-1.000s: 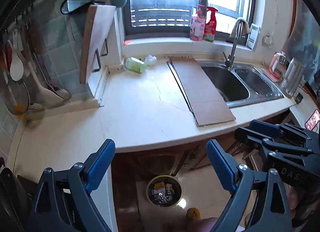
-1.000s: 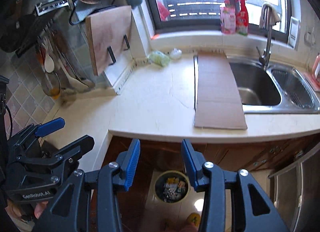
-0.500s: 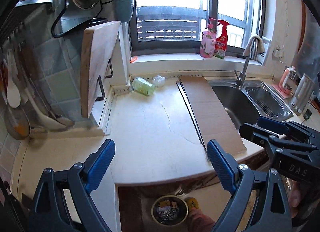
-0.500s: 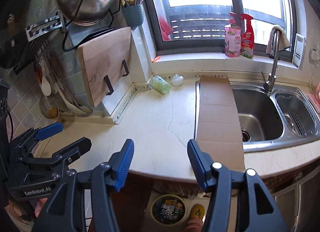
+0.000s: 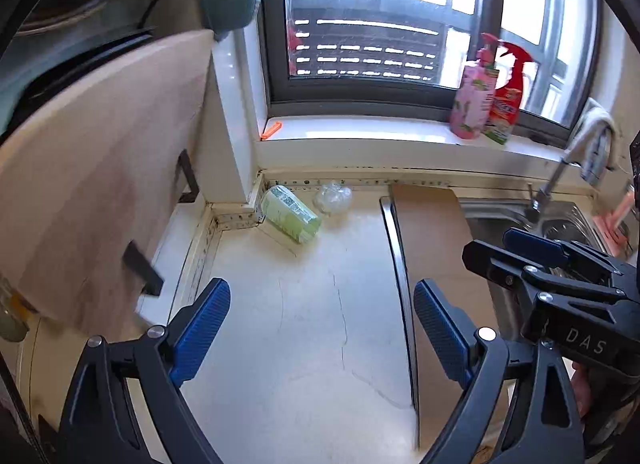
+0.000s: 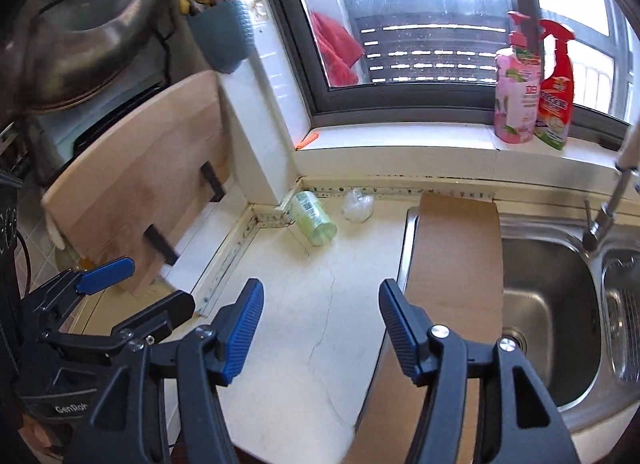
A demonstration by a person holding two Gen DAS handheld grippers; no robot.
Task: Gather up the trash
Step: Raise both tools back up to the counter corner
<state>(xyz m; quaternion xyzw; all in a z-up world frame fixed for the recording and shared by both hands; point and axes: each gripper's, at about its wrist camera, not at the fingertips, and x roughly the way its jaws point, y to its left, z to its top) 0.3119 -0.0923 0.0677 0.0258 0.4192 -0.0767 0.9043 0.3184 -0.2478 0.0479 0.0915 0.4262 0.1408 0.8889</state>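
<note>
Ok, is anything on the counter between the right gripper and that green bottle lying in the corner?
Nothing visible. Bare counter runs from the open right gripper to the green bottle; the cardboard sheet lies off to the side.

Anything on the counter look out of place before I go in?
Yes. A green bottle lies on its side in the back corner, with a crumpled clear plastic bag beside it near the wall. A cardboard sheet overhangs the sink's left edge.
</note>
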